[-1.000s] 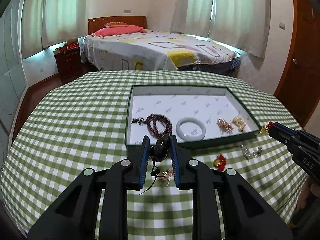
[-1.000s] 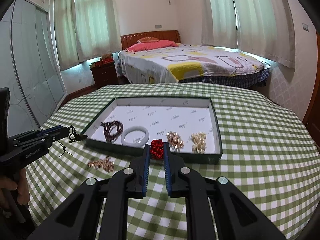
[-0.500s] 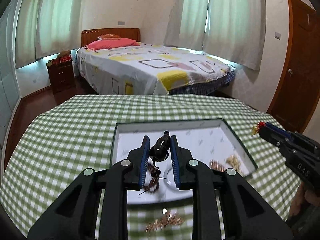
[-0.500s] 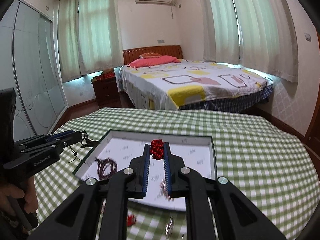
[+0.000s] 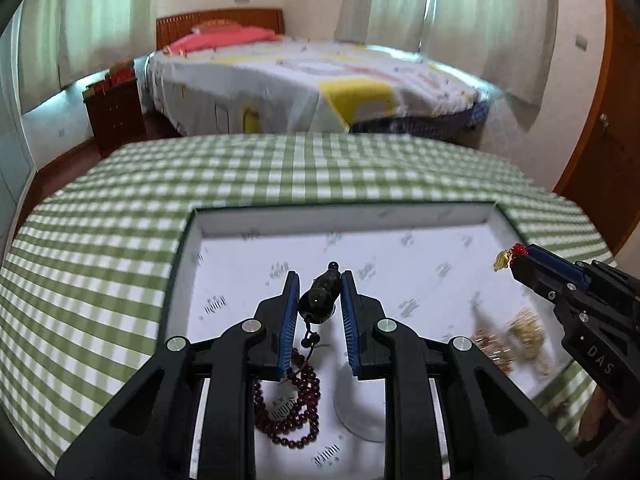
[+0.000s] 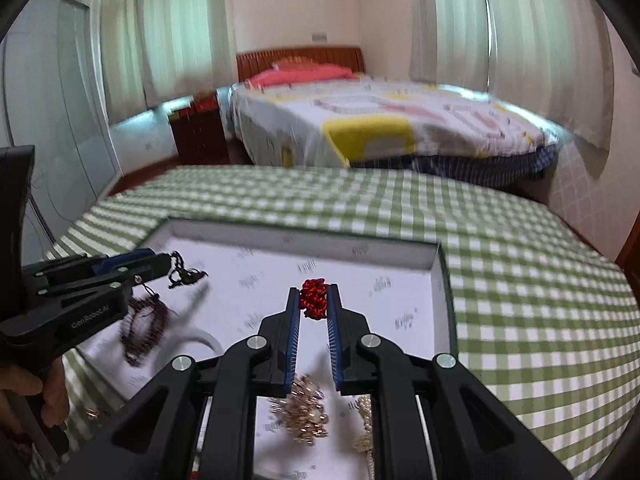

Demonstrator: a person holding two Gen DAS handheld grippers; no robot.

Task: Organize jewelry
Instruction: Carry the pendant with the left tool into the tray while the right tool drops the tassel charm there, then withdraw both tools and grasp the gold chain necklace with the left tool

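My left gripper is shut on a dark gourd pendant with a black cord, held above the white-lined tray. My right gripper is shut on a red knotted charm, also above the tray. In the tray lie a dark red bead string, a pale bangle, and two gold pieces. The right gripper shows in the left wrist view, the left one in the right wrist view.
The tray sits on a round table with a green checked cloth. A bed and a wooden nightstand stand beyond the table. A small gold item lies on the cloth near the tray's front edge.
Both grippers have moved forward over the tray with their pieces still held. The views now tilt down toward the tray's floor.
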